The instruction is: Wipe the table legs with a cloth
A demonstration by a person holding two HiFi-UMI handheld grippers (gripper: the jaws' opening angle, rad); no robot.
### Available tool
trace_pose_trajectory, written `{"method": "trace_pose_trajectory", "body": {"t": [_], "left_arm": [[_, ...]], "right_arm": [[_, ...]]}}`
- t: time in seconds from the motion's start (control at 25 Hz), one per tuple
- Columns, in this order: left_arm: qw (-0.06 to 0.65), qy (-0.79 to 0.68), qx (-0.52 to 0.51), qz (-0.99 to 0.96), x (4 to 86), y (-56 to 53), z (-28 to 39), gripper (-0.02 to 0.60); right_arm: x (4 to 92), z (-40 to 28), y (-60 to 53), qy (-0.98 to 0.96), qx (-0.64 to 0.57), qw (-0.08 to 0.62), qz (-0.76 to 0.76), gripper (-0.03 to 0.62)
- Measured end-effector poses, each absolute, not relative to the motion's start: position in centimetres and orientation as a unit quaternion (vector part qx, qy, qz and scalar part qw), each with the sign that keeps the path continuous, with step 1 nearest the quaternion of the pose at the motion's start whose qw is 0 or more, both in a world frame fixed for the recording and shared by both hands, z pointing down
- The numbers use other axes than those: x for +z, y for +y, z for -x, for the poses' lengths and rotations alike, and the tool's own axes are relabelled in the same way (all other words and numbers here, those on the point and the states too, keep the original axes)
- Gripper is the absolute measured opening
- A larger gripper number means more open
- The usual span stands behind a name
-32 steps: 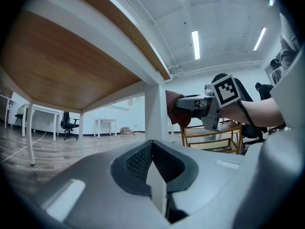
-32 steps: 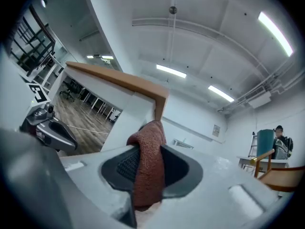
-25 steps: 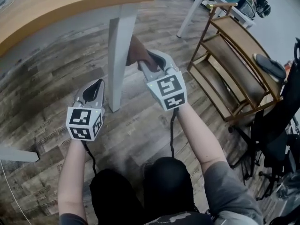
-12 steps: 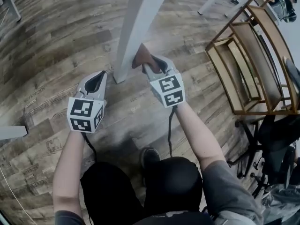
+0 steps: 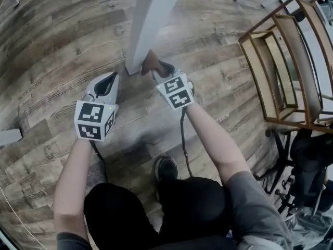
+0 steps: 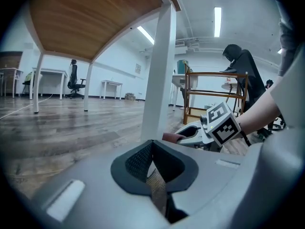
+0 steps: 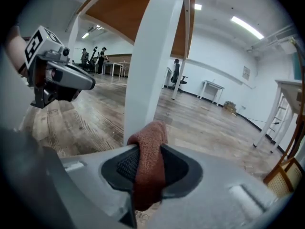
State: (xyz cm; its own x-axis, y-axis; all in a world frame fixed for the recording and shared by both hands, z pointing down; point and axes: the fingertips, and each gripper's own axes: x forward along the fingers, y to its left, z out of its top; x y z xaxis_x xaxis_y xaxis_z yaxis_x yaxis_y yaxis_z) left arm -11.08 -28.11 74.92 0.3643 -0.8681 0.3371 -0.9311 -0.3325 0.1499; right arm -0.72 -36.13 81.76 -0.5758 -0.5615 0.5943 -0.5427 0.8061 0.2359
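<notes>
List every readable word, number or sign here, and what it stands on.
No text reads clearly.
Left tool's marker cube, right tool's marker cube: square patterns, no letters.
Wall sign: too small to read.
Floor plank stamps: too blurred.

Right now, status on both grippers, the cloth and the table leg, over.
Right gripper shut on the brown cloth, cloth low against the white table leg. Left gripper shut, empty, beside the leg. Nothing in the way.

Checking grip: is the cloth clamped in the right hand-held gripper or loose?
Clamped: the right hand-held gripper is shut on the cloth, bunched between its jaws.
</notes>
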Motion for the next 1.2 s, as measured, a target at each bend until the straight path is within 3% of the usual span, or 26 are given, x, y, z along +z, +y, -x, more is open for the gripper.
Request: {"method": "trace_pose_trajectory", "body": {"t": [0.4, 0.84, 1.2], "left_arm": [[0.146, -0.550, 0.097, -0.816, 72.8, -28.9, 10.6, 0.018], [0.055, -0.588, 0.035, -0.806, 59.0, -32.7, 14.0, 0.018], [-0.040, -0.563, 0.021, -0.825, 47.9, -33.7, 11.1, 0.018]], "right_arm": [[80.6, -0.3, -38.1, -0.884, -0.040, 0.351, -0.306, 0.087], [60.3, 1.9, -42.0, -0.846, -0.362, 0.303, -0.246, 0.087], [40.6, 4.7, -44.0, -0.792, -0.517, 0.126, -0.300, 0.086]]}}
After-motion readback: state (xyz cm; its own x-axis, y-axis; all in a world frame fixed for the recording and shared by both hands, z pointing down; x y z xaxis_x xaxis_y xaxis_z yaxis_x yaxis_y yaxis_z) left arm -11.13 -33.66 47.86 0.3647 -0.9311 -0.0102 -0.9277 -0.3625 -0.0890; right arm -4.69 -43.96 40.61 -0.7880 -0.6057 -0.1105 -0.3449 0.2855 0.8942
